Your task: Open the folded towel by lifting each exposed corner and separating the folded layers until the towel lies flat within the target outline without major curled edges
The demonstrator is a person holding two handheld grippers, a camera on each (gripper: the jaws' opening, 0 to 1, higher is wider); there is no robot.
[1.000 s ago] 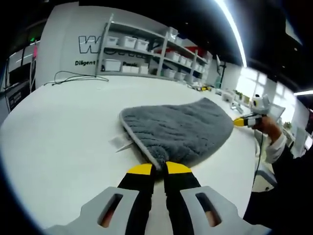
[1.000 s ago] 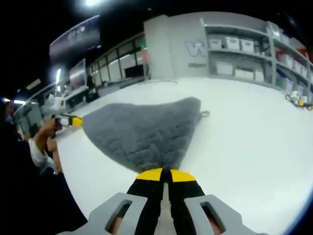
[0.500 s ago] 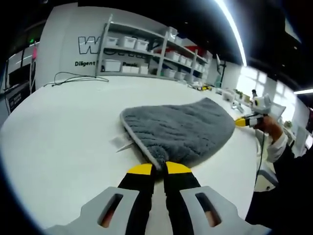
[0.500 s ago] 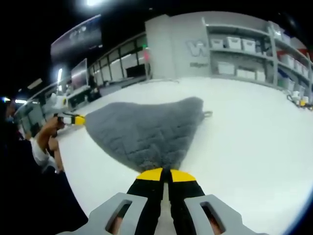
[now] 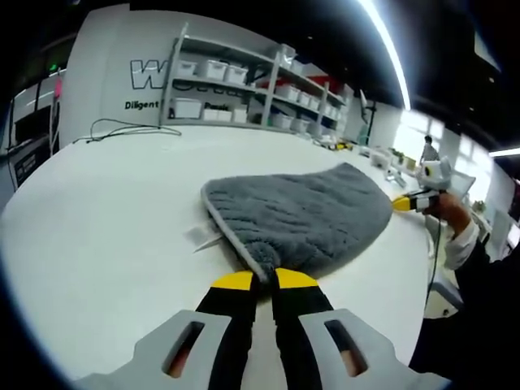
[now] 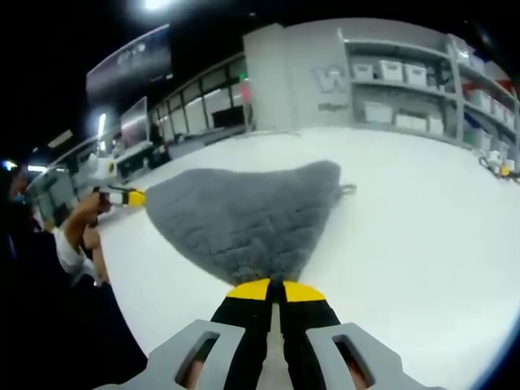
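Left gripper view: the left gripper point(image 5: 264, 280), black jaws with yellow tips, is clamped on the nearest corner of the grey quilted plush towel point(image 5: 305, 215). A pale binding strip runs along the towel's left edge away from that corner. A small white tag point(image 5: 198, 236) lies on the white table point(image 5: 106, 219) just beside that edge. The towel lies spread on the table, no folded layer discernible. At the towel's far right corner the right gripper point(image 5: 404, 203) shows yellow tips at the cloth, held by a person's hand point(image 5: 448, 213) with a white cuff.

Right gripper view: the right gripper point(image 6: 270, 288) is pinched shut on its own near corner of the towel point(image 6: 244, 215). A small loop point(image 6: 348, 189) projects from the towel's far right corner. The left gripper point(image 6: 128, 196) meets the towel's far left corner.

Beyond the towel: a black cable point(image 5: 122, 128) on the tabletop, then grey shelving with white bins point(image 5: 236, 89) against the wall.
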